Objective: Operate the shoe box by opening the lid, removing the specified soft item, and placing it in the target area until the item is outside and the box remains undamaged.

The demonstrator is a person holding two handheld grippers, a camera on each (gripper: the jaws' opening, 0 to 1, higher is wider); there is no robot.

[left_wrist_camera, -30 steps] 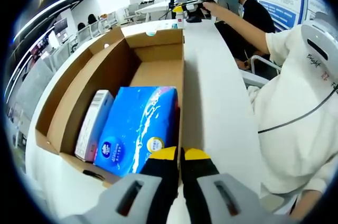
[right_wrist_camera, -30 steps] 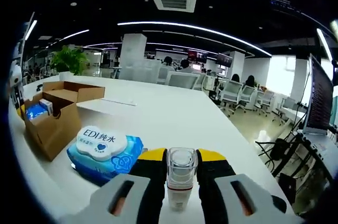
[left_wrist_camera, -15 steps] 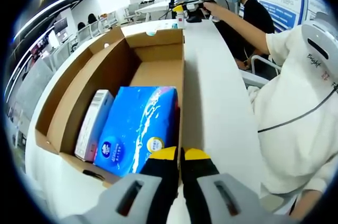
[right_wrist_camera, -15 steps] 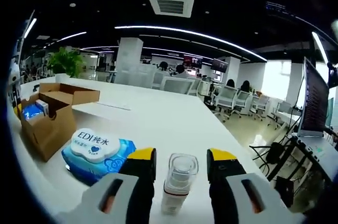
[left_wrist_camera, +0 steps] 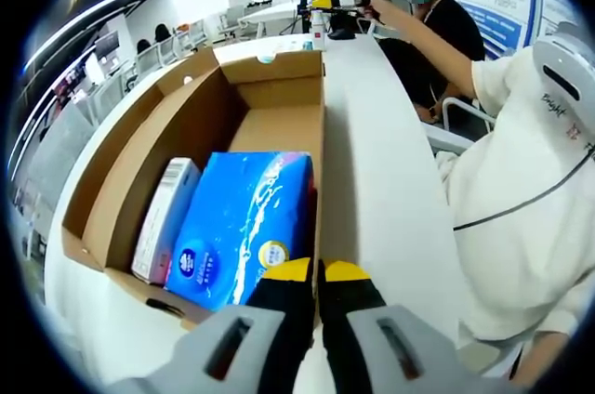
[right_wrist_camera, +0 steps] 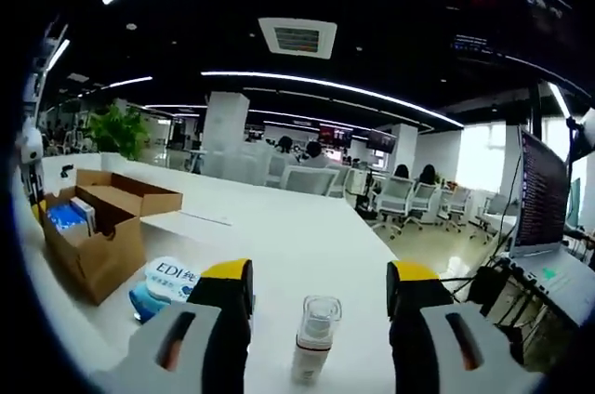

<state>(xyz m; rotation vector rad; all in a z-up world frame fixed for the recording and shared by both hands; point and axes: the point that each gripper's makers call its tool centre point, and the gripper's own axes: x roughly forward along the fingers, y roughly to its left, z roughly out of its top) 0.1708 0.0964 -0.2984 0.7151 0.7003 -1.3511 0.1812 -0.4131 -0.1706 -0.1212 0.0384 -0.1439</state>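
An open cardboard shoe box [left_wrist_camera: 186, 124] lies on the white table, its lid flap folded out to the left. Inside lie a blue soft tissue pack [left_wrist_camera: 244, 217] and a white carton [left_wrist_camera: 165, 217]. My left gripper [left_wrist_camera: 317, 269] is shut on the rim of the box's right wall at the near corner. In the right gripper view my right gripper [right_wrist_camera: 321, 273] is open wide. A small clear-capped bottle [right_wrist_camera: 314, 338] stands on the table between its jaws, touching neither. A blue wet-wipe pack [right_wrist_camera: 167, 281] lies just left of it, partly behind the left finger. The box [right_wrist_camera: 93, 231] stands further left.
A person in a white top [left_wrist_camera: 530, 180] sits close on the right of the box, and another person [left_wrist_camera: 437, 22] reaches over items at the table's far end. White table surface [right_wrist_camera: 279, 227] stretches away past the bottle. A laptop [right_wrist_camera: 544, 199] stands at the right.
My right gripper has opened wider, let go of the bottle and risen; the bottle now stands free on the table. The left gripper and the box have not moved.
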